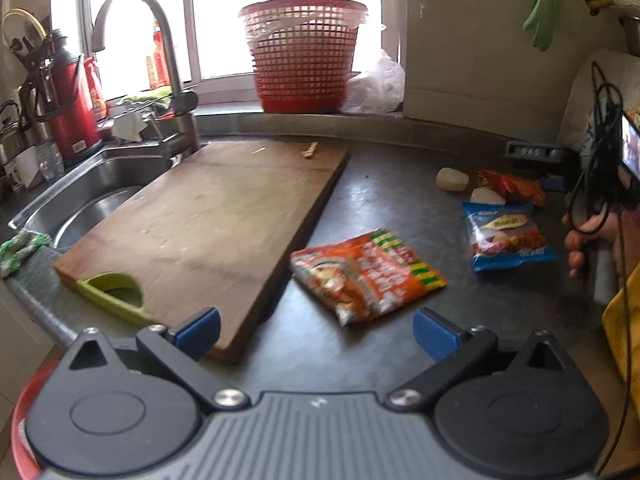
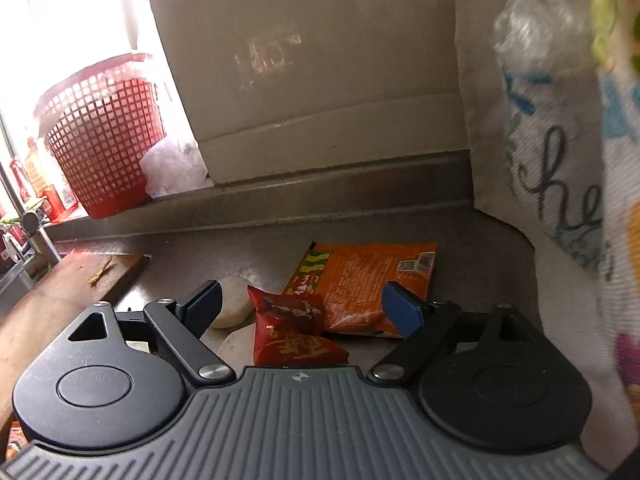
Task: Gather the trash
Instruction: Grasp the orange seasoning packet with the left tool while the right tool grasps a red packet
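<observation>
Left wrist: left gripper (image 1: pixel 316 330) jaws wide apart, empty, bottom centre; orange noodle packet (image 1: pixel 366 276) on counter (image 1: pixel 392 196) just above it, blue snack bag (image 1: pixel 506 236) right, red basket (image 1: pixel 302 54) top centre.
Right wrist: right gripper (image 2: pixel 300 306) spread apart, red wrapper (image 2: pixel 292 330) between fingers, untouched.

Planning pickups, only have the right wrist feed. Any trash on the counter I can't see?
Observer: Yes. A blue snack packet lies flat on the counter, on the near side of the red packet.
Operator: Is the left gripper busy?
Observer: No. It is open and holds nothing.
Operator: What's left of the cutting board?
Observer: A steel sink, right beside the board.
</observation>
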A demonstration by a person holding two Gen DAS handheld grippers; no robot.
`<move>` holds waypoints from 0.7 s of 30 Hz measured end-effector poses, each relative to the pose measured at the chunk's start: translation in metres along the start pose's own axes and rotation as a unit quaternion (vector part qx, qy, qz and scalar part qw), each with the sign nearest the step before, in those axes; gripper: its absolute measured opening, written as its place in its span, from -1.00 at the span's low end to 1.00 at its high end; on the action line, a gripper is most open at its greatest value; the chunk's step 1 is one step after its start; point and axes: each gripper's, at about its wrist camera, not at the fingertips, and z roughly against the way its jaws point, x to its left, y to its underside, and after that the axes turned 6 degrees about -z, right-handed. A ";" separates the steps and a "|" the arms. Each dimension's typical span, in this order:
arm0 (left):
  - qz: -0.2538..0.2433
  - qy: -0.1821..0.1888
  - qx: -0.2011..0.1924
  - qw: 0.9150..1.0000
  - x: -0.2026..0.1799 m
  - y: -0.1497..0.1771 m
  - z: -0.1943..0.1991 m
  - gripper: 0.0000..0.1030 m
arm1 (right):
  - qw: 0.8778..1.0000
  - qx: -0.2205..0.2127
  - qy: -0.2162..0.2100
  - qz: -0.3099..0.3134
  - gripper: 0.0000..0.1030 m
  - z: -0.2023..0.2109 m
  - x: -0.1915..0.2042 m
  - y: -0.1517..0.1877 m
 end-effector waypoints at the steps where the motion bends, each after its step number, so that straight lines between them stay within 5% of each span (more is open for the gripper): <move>1: 0.002 0.000 0.000 1.000 -0.003 -0.002 -0.004 0.97 | 1.000 0.000 -0.002 0.003 1.00 -0.002 -0.001 0.002; 16: 0.081 -0.031 0.066 0.994 -0.039 -0.020 -0.079 0.97 | 1.000 0.003 -0.024 0.014 1.00 -0.018 0.002 0.013; 21: 0.073 -0.045 0.076 0.993 -0.041 -0.025 -0.094 0.97 | 1.000 0.005 -0.028 0.011 1.00 -0.017 0.002 0.013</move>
